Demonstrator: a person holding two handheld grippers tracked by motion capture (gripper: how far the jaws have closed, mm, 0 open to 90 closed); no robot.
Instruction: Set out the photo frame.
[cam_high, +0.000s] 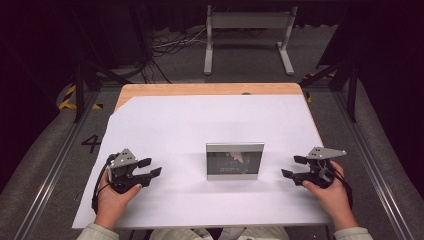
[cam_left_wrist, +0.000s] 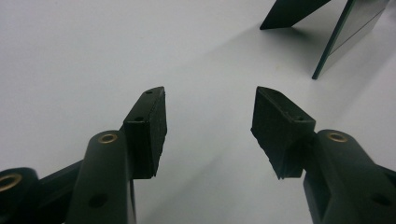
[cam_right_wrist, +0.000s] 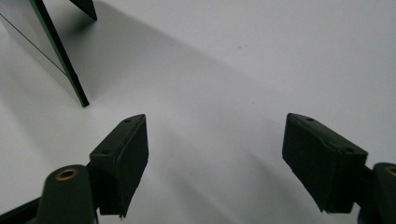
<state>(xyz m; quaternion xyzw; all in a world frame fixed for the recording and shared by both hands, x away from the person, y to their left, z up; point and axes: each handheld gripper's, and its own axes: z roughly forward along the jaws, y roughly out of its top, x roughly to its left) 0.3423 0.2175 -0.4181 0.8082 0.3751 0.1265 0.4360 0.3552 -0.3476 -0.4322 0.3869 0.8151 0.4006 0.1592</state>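
A silver-framed picture frame (cam_high: 235, 161) stands upright on the white sheet (cam_high: 210, 120), facing the person, with a dark glossy pane. Its left edge and rear stand (cam_left_wrist: 343, 32) appear at the top right of the left gripper view. Its right edge (cam_right_wrist: 42, 42) sits at the top left of the right gripper view. My left gripper (cam_high: 150, 167) rests on the sheet left of the frame, open, jaws empty (cam_left_wrist: 210, 116). On the frame's right, my right gripper (cam_high: 295, 167) is open too, nothing between its jaws (cam_right_wrist: 215, 144). Both point inward toward the frame.
The white sheet covers most of a wooden table (cam_high: 210, 89). A grey metal stand (cam_high: 248, 35) and cables (cam_high: 170, 45) lie on the floor beyond the far edge. Dark rails run along both sides of the table.
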